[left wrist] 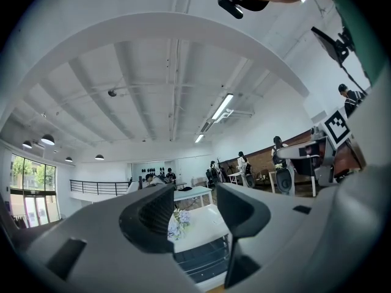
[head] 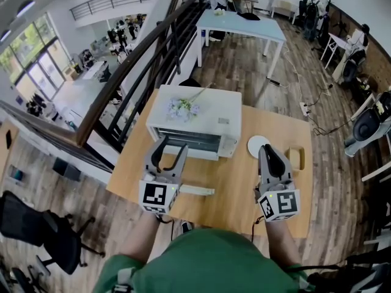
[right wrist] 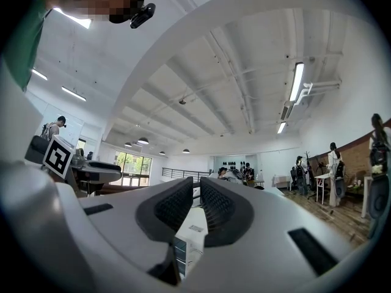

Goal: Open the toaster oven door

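Note:
A white toaster oven (head: pixel 211 118) stands at the far middle of the wooden table (head: pixel 235 194), its glass door (head: pixel 186 141) closed and facing me. A small bunch of pale flowers (head: pixel 183 107) lies on its roof. My left gripper (head: pixel 172 144) is open, its tips just in front of the door's left part, with nothing between them. In the left gripper view the oven (left wrist: pixel 204 249) and flowers (left wrist: pixel 178 221) show through the left gripper (left wrist: pixel 195 209). My right gripper (head: pixel 267 149) is shut and empty, right of the oven. The right gripper (right wrist: pixel 197 195) points past the oven's side (right wrist: pixel 189 240).
A white plate (head: pixel 258 146) and a small wooden block (head: pixel 296 157) lie right of the oven. A white flat bar (head: pixel 195 190) rests on the table near the left gripper. A dark railing (head: pixel 140 60) runs along the table's left, and the floor drops away beyond it.

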Demonstrator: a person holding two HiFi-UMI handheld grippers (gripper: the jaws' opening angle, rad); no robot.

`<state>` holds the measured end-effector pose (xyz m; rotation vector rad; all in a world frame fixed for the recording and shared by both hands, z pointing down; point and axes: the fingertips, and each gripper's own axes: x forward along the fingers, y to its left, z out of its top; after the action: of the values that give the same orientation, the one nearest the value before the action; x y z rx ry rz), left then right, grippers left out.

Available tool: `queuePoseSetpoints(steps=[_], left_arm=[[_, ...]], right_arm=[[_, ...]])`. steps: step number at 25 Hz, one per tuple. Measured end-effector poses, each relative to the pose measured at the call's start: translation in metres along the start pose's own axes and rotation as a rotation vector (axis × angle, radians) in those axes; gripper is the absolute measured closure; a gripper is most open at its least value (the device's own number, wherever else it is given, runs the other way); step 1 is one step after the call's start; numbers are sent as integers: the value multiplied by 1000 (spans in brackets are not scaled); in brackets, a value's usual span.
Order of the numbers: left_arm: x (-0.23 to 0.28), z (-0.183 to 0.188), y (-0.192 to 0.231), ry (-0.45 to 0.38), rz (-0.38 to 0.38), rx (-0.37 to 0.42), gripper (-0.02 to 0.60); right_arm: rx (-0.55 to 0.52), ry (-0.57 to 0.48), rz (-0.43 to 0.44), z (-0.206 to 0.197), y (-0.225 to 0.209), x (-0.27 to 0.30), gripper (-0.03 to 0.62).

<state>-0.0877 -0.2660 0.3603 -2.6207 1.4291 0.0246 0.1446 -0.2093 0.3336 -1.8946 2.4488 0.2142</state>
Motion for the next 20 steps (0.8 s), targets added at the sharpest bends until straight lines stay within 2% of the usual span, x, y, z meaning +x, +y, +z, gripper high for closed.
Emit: queuePoseSetpoints(steps=[20], left_arm=[[3, -17, -25, 66, 26, -12, 353]], right_arm=[[64, 11, 39, -20, -21, -3, 542]])
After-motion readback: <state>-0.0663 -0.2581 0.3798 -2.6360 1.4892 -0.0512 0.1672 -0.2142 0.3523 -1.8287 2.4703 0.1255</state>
